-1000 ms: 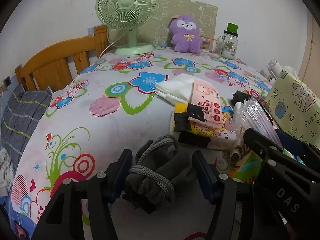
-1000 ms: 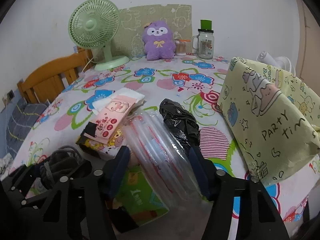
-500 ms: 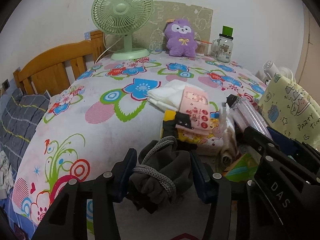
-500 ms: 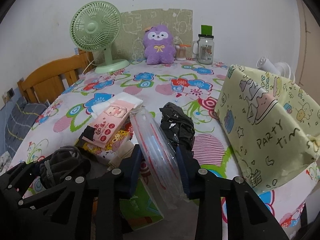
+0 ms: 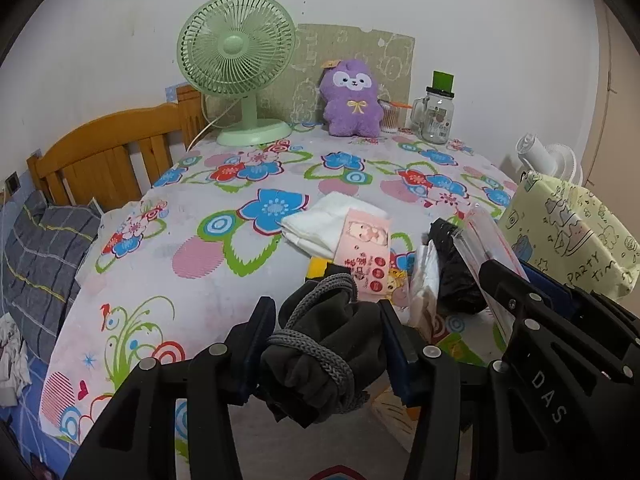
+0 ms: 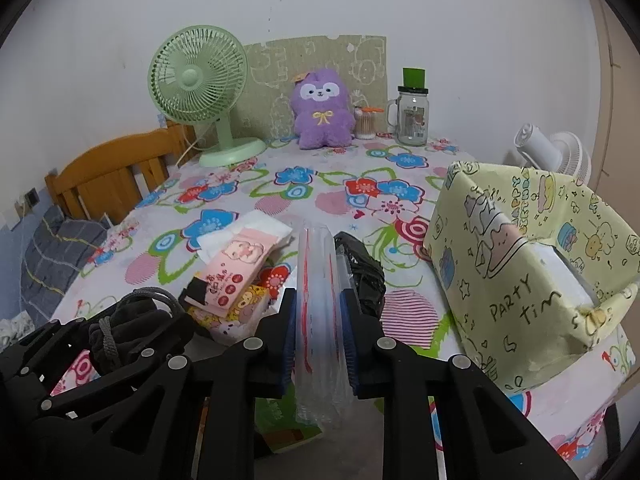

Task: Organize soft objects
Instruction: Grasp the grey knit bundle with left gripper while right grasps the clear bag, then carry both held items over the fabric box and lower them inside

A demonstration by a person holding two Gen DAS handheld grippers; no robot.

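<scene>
Both black two-finger grippers are closing on soft things above the flower-printed tablecloth (image 5: 224, 240). Left gripper (image 5: 326, 350) has its blue-padded jaws drawn in against the sides of a dark grey fleece bundle tied with a grey braided cord (image 5: 324, 356); the bundle fills the gap between the pads and bulges out above and below them, and its cord loops up over the top. Right gripper (image 6: 320, 336) has its jaws nearly together, pinching a flattened clear plastic bag with a red stripe (image 6: 320, 280); the bag stands on edge between the pads, reaches forward past the fingertips and hangs down below them. Just beyond that bag lies a crumpled black plastic bag (image 6: 362, 270) on the cloth. To the left of it sits a small pile: a pink printed tissue pack (image 6: 238, 268) on top of a folded white cloth (image 6: 256, 226) and a yellow cartoon-printed pack (image 6: 236, 312). On the right stands a box wrapped in pale yellow party-print paper (image 6: 520, 264), open at the top; something white shows inside it, though what it is cannot be told. At the far edge stands a clear glass mug jar with a black lid and green straw (image 6: 412, 114), whose contents cannot be made out.
</scene>
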